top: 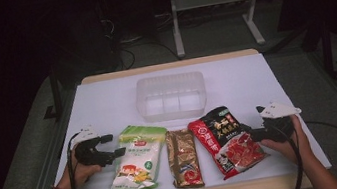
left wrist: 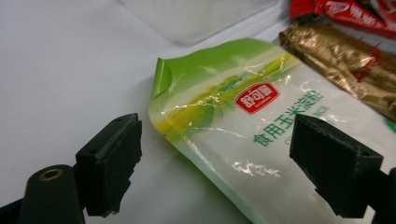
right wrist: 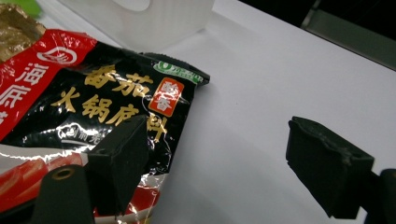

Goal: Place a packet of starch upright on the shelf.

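Green-white pouch (top: 136,158) flat on white table (top: 108,108), front left; gold pouch (top: 184,158) just beside it, then red-black pouch (top: 228,139) front right. Clear bin (top: 171,96) behind all three, apart from them, apparently empty.

Risks, as judged:
- Glossy film, flat-lying: pads likely to skid over pouch edge w/o catching it, or pinch a thin fold that slips on lift.
- Limp pouches: contents may sag, pouch swinging into gold neighbour or snagging bin rim.
- Red-black pouch lies askew, near corner toward table edge; a push instead of a pinch could slide it off.

Pose:
- Left gripper (left wrist: 215,154) wide open, jaws straddling pouch's left edge, one pad over bare table, other over printed face; low, aimed inward. No contact evident.
- Right gripper (right wrist: 217,161) wide open, one pad over red-black pouch's right edge, other over bare table; contact not discernible.
- Both hands low near front edge, forearms entering from bottom.
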Demonstrator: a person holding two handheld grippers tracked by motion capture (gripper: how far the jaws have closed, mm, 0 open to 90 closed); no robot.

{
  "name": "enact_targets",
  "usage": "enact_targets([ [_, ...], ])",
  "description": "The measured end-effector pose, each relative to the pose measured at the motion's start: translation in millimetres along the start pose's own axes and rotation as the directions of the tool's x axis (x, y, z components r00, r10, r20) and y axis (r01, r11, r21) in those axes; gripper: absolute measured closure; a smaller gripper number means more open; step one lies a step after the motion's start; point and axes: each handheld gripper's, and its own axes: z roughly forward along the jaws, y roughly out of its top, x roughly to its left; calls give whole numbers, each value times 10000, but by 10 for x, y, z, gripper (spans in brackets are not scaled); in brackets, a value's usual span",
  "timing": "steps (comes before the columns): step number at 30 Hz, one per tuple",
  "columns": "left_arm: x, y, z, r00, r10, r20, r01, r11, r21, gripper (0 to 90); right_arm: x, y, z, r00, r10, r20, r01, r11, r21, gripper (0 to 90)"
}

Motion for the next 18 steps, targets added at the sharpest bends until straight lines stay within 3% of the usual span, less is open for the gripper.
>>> enact_targets([
  [7,107,112,228,9995,-293,112,288,9987,423,143,19,-15,27,9999,-118,-90,120,9997,194,202],
  [10,143,143,282,9993,-380,-35,381,9979,517,143,15,-22,35,9999,-149,-74,151,9996,259,202],
  [11,164,158,316,9988,-466,151,457,9972,584,143,15,-22,35,9999,-149,-74,151,9996,259,202],
  [18,172,216,465,9980,-511,362,475,9945,931,141,27,-31,60,9995,-179,-246,191,9987,478,206],
])
